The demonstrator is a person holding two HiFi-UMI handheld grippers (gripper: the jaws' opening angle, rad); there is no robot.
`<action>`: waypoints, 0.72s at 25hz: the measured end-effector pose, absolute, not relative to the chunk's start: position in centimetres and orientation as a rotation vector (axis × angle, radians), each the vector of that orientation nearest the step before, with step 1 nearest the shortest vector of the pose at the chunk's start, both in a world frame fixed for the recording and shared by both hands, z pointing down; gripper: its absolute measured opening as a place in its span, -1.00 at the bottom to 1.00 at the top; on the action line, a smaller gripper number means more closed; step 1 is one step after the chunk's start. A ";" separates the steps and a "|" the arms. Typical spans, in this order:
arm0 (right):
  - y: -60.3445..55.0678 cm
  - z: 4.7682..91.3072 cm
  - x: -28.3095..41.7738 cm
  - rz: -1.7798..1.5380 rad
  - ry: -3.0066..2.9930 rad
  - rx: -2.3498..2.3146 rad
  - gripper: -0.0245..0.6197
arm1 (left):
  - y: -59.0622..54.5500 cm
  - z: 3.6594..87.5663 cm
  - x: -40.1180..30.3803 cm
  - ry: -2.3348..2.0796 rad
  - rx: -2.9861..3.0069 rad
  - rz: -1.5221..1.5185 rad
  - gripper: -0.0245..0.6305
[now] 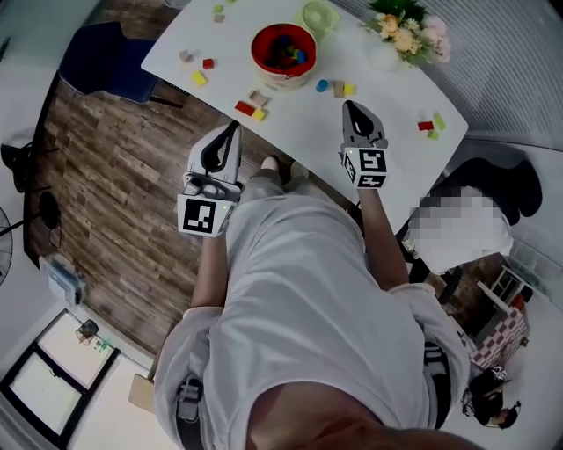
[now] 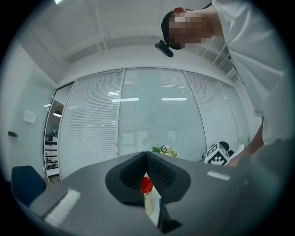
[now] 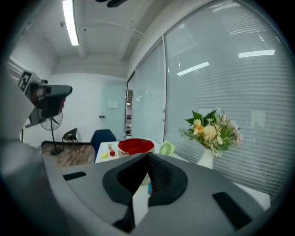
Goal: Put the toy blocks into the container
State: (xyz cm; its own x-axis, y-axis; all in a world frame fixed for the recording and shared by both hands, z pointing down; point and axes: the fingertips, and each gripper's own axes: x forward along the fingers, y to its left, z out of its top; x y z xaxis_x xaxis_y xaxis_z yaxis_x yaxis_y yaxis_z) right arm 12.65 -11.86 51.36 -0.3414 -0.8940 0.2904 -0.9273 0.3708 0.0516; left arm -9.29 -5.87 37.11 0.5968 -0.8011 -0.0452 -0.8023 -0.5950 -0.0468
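The red container (image 1: 283,51) stands on the white table (image 1: 387,97) with several coloured blocks inside; it also shows as the red container (image 3: 135,145) ahead of the right jaws. Loose blocks lie around it: a red and yellow pair (image 1: 251,110), a blue one (image 1: 323,86), a red one (image 1: 426,126). My left gripper (image 1: 230,130) hovers at the table's near edge, close to the red and yellow pair, shut and empty. My right gripper (image 1: 349,105) is over the table near the blue block, also shut and empty. In both gripper views, left gripper (image 2: 146,154) and right gripper (image 3: 148,154), the jaws meet.
A green cup (image 1: 319,16) and a vase of flowers (image 1: 406,31) stand at the table's far side. More small blocks (image 1: 200,78) lie at the table's left end. A blue chair (image 1: 110,57) is left of the table on the wooden floor.
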 end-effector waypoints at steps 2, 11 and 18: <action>-13.4 54.8 12.3 0.238 -2.297 1.581 -0.88 | -6.6 37.0 -9.5 1.375 -2.759 0.039 -0.96; -19.6 67.7 11.3 0.515 -2.047 1.414 0.06 | -7.3 37.3 -10.9 1.376 -2.789 -0.001 -0.96; -22.9 73.6 10.9 0.586 -1.930 1.345 0.10 | -7.3 38.2 -12.2 1.422 -2.786 -0.060 -0.96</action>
State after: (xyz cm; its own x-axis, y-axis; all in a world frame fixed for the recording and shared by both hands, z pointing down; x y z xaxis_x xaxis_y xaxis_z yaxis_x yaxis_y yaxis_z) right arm 10.95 -22.93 73.57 -0.2137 -0.6156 0.7586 -0.9335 0.3575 0.0271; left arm -12.18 -7.27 38.16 0.5862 -0.8097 0.0283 -0.8092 -0.5869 -0.0289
